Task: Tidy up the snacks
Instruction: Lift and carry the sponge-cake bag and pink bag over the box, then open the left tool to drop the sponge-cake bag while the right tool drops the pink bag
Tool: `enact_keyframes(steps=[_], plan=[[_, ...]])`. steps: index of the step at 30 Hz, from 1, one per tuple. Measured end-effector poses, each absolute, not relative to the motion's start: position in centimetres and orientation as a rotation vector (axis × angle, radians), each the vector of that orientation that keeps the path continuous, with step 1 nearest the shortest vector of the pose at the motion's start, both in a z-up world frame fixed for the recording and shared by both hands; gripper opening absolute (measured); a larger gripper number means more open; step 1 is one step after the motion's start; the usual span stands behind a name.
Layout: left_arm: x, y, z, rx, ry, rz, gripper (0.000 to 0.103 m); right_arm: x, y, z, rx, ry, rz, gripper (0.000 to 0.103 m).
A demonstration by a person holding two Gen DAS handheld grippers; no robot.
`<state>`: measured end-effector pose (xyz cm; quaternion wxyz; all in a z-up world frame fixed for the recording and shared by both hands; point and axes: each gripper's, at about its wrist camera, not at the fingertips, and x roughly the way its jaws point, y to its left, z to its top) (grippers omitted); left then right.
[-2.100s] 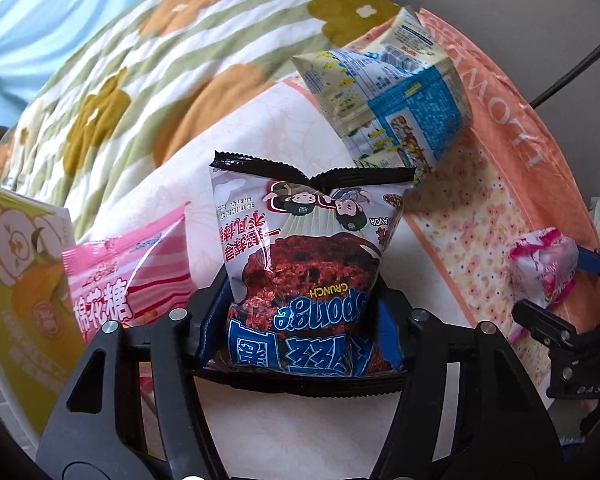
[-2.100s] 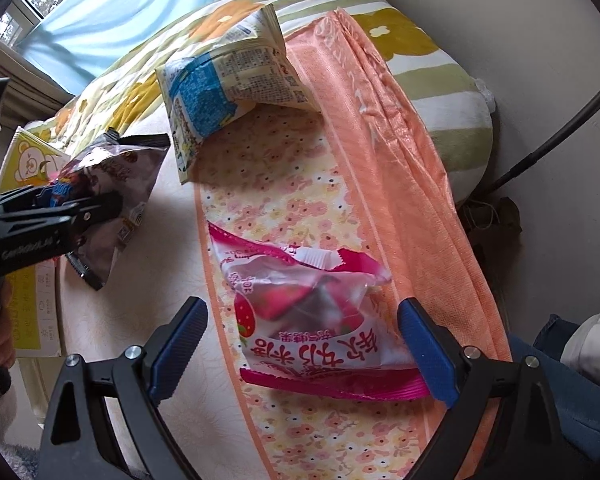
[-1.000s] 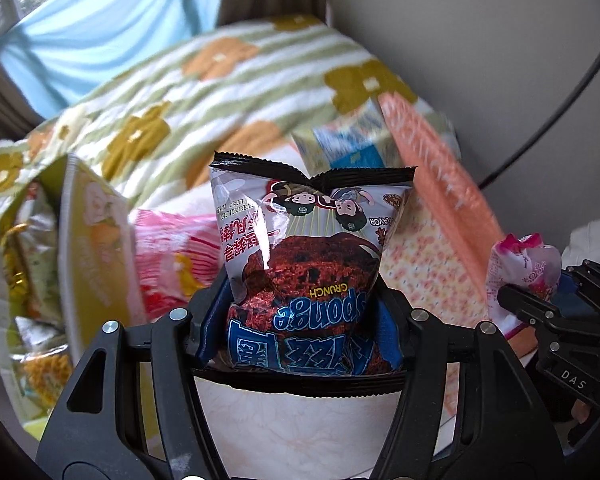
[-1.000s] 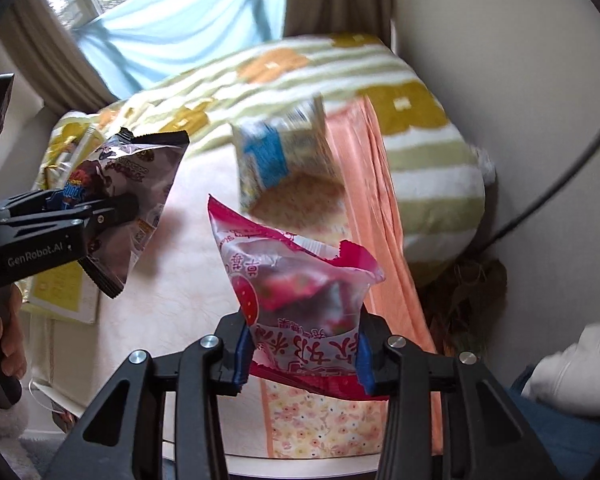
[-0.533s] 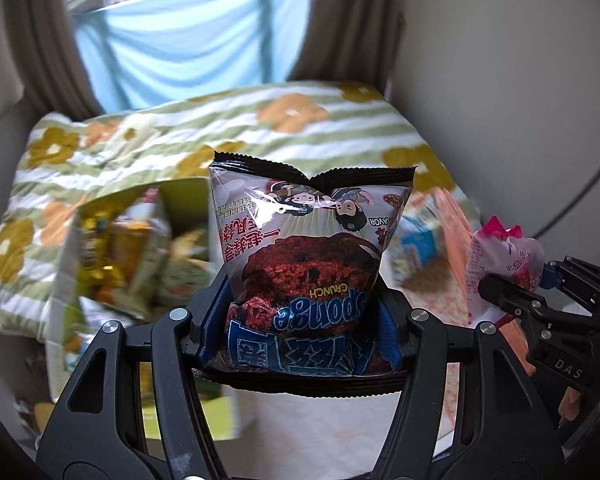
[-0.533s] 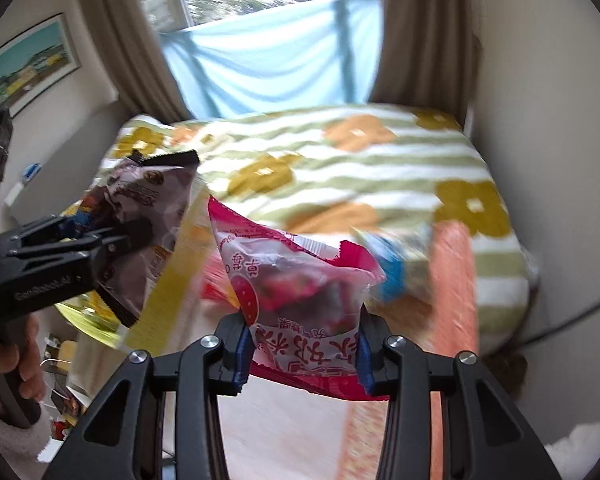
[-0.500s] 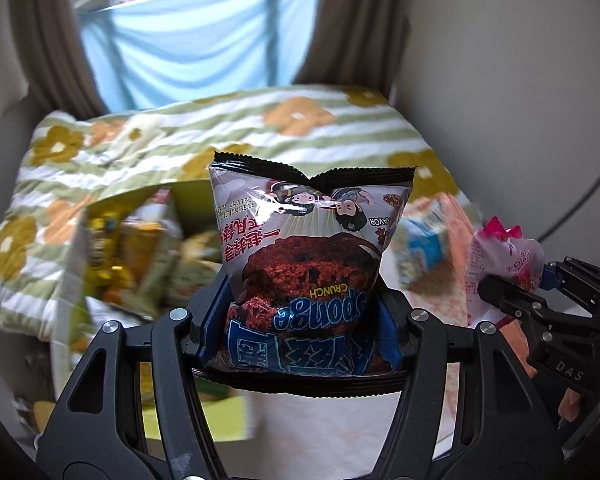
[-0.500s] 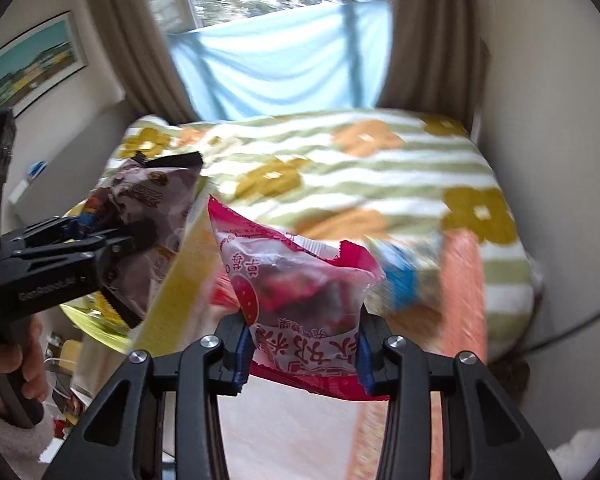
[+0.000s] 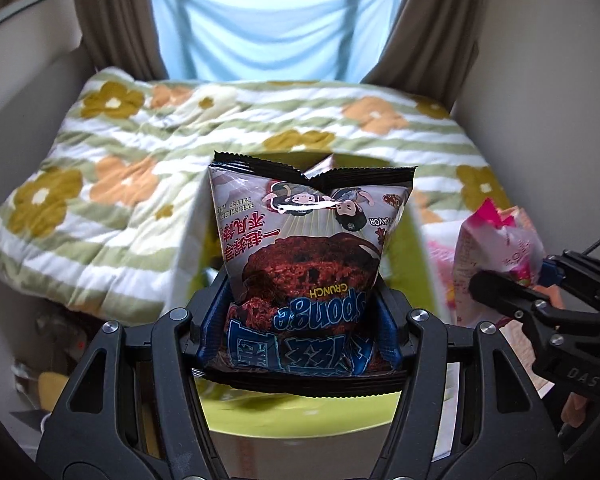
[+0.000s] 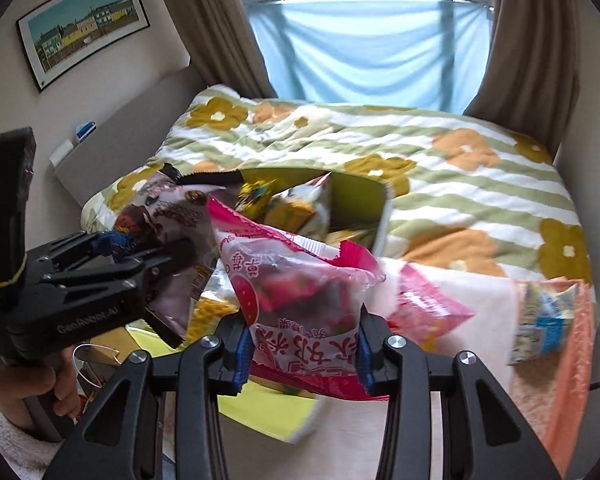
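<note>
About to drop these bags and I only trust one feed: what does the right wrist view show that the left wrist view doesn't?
Only the right wrist view: snack packets already inside the open yellow-green box, a blue and white bag and a pink bag on the cloth, and the hand holding the left gripper.

Only the left wrist view: the Sponge Crunch bag's front print.

Both: each gripper shut on its bag, the right gripper on the strawberry bag, and the flowered quilt.
</note>
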<state>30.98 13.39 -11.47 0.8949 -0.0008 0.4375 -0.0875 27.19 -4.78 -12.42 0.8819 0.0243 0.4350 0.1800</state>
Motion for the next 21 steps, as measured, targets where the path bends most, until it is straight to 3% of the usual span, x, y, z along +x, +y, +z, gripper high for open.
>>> enact_keyframes(steps=[11,12,13,14,21], plan=[[30.2,15.9,-17.2,0.032,0.995,-0.281,0.062,26.9,-0.4,-14.9,0.102,0.961,0.287,0.038],[30.1,15.9,-17.3,0.028,0.996,-0.293,0.07,26.9,-0.5,-15.0,0.106,0.962,0.274,0.038],[29.9,16.0,-17.4,0.024,0.996,-0.3,0.092,26.8,-0.5,-15.0,0.11,0.963,0.264,0.038],[29.9,16.1,-17.5,0.022,0.994,-0.3,0.103,26.9,-0.6,-15.0,0.112,0.963,0.256,0.038],[28.3,18.2,-16.1,-0.02,0.952,-0.265,0.103,26.7,-1.4,-14.7,0.109,0.978,0.25,0.038]])
